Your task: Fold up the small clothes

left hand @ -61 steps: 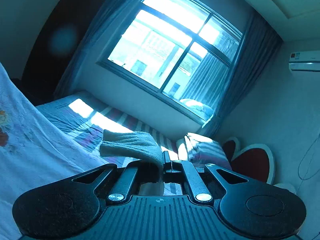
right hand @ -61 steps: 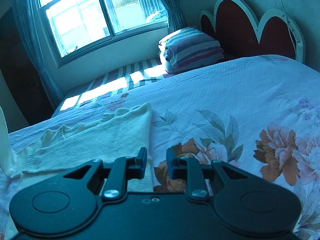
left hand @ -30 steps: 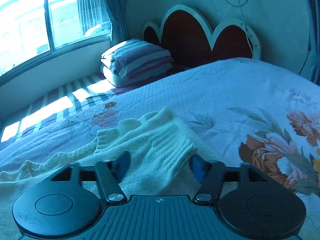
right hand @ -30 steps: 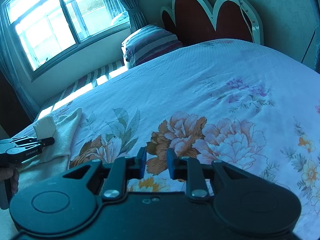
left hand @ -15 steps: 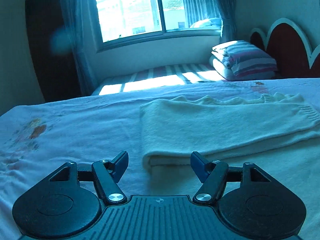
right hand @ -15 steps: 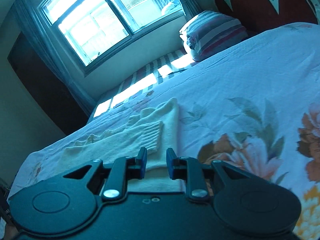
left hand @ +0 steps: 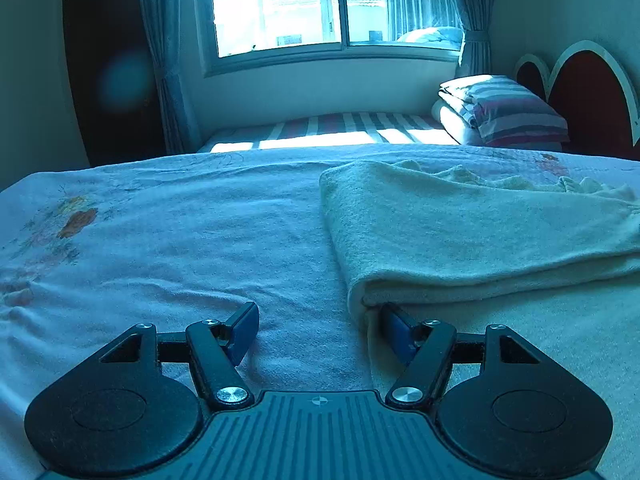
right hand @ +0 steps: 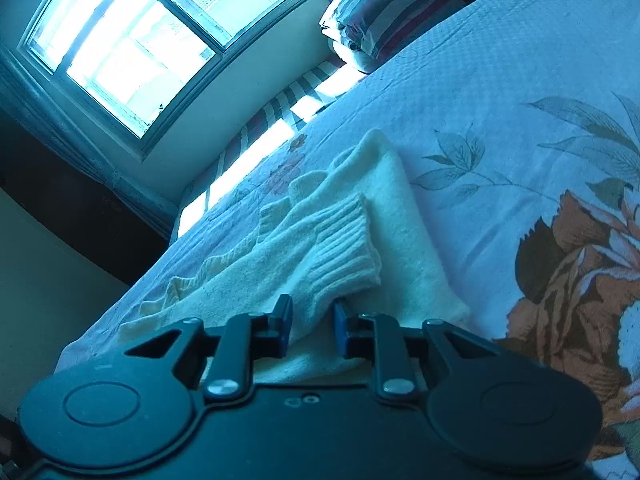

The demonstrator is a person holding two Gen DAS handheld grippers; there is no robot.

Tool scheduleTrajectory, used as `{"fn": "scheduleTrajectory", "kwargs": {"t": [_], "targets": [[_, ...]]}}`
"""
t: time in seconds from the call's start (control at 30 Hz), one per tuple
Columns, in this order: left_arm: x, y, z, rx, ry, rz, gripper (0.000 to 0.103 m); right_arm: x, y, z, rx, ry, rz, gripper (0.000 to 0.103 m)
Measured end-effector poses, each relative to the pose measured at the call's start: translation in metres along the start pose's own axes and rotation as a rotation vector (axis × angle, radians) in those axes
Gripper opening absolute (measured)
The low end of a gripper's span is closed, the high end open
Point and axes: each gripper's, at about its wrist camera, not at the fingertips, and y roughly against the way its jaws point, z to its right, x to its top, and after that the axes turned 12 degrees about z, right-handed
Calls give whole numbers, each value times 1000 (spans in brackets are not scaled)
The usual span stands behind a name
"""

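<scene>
Left gripper (left hand: pixel 318 330) was seen spread wide, holding nothing, low over the bedsheet (left hand: pixel 168 248) at lower centre; its right finger was tucked at the folded corner of the cream sweater (left hand: pixel 460 236), likely lined up to take that edge for the next fold. Right gripper (right hand: pixel 310 324) was seen with jaws narrowed around the ribbed sleeve cuff (right hand: pixel 344 244) at frame centre; whether the cloth was actually pinched could not be told. The sweater was laid on the bed, body folded over once, sleeve laid across it, so folding was judged partway done. Striped pillows (left hand: pixel 504 110) and the window (left hand: pixel 332 8) were seen beyond, upper frame.
</scene>
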Motion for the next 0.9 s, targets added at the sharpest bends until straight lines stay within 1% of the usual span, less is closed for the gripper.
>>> {"fn": "scheduleTrajectory", "kwargs": {"t": [0.13, 0.17, 0.2, 0.23, 0.4, 0.47, 0.5, 0.57, 0.6, 0.63, 0.73, 0.8, 0.9], "targets": [[1, 0, -3, -14, 13, 0, 68, 3, 3, -6, -38, 1, 35, 25], [1, 0, -3, -14, 9, 3, 68, 3, 5, -4, -37, -14, 43, 21], [2, 0, -2, -14, 2, 8, 68, 3, 6, -2, -30, -29, 48, 12], [2, 1, -2, -13, 2, 13, 68, 3, 7, 0, -14, -29, 46, 5], [1, -2, -6, -22, 14, 18, 68, 8, 38, -20, 24, 99, 124, 5], [0, -3, -6, -28, 16, 19, 66, 7, 47, -21, 16, 125, 136, 5], [0, -3, -6, -30, 15, 20, 64, 6, 50, -17, -4, 126, 139, 5], [-1, -3, -4, -27, 6, 24, 64, 3, 46, -6, -65, 118, 124, 5], [-1, -4, -4, -27, 4, 24, 64, 1, 36, 1, -98, 109, 95, 5], [-1, -4, -4, -26, 5, 24, 64, -1, 33, 6, -102, 101, 77, 5], [0, -1, -6, -19, 15, 43, 64, -5, 32, 8, -87, 109, 65, 5], [-1, 0, -8, 9, 13, 50, 64, -4, 32, 5, -77, 116, 71, 5], [-6, -7, -15, 24, 29, 1, 64, -1, 35, 7, -79, 121, 102, 5]]}}
